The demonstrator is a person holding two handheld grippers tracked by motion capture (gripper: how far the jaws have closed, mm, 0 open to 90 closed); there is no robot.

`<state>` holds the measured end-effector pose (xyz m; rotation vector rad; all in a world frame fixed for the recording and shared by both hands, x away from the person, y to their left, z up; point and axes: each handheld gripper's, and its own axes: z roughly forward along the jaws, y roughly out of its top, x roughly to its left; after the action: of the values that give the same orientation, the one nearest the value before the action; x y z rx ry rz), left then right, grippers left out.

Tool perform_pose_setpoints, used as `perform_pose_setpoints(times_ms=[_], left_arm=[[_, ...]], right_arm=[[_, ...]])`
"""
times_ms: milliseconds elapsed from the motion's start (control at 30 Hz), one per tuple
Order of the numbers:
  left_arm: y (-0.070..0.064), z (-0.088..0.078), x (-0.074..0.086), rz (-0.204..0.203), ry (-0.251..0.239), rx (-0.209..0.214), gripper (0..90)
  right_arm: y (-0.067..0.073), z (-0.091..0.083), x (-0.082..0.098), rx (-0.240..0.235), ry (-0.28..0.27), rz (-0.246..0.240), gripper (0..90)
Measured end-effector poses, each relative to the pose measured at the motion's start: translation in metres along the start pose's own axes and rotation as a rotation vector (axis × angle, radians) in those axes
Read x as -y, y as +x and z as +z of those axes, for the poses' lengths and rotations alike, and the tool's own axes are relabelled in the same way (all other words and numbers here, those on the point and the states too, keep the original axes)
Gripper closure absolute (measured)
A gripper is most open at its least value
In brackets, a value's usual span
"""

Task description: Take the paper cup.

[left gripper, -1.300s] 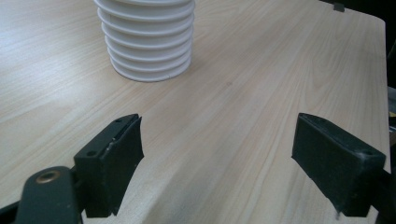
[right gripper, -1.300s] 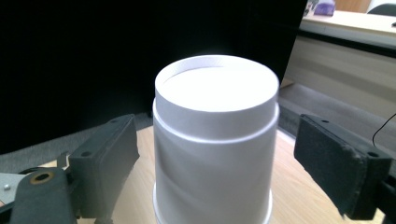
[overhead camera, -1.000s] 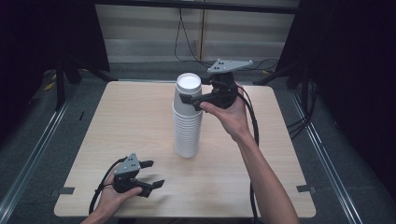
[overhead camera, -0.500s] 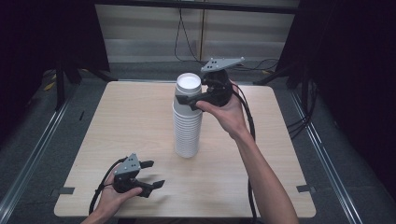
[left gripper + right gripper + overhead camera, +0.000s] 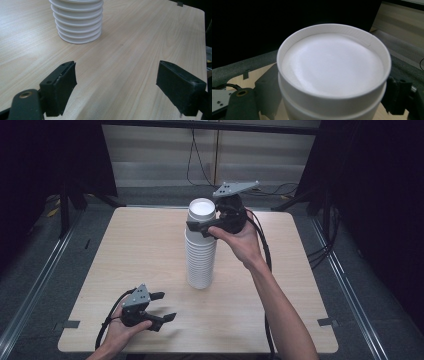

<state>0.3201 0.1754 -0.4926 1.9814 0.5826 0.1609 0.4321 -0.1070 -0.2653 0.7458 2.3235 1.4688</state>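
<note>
A tall stack of white paper cups (image 5: 200, 260) stands upside down in the middle of the wooden table (image 5: 135, 245). My right gripper (image 5: 202, 223) is at the top of the stack, with one black jaw on each side of the top cup (image 5: 334, 75). Both jaws rest against its wall, so the gripper is shut on that cup. My left gripper (image 5: 166, 306) lies low at the table's front left, held in a hand. It is open with nothing between its jaws (image 5: 116, 87). The base of the stack (image 5: 77, 25) is ahead of it.
Bare wood surrounds the stack on all sides. The right forearm (image 5: 280, 305) reaches diagonally across the right half of the table, trailing a black cable (image 5: 262, 245). Dark floor with metal rails (image 5: 40, 285) borders the table.
My right gripper has slid a little to the left, closing in around the top of the stack. The left gripper has stayed where it was.
</note>
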Motion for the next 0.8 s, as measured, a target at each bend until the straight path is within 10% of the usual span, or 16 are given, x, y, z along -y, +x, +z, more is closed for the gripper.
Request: perform_pose_setpoints(times_ms=[800], left_arm=[[0.0001,0.0,0.0001,-0.002,-0.001,-0.002,16.0]], right_arm=[[-0.0014,-0.0097,-0.0039,-0.021,-0.072,0.014,19.7]])
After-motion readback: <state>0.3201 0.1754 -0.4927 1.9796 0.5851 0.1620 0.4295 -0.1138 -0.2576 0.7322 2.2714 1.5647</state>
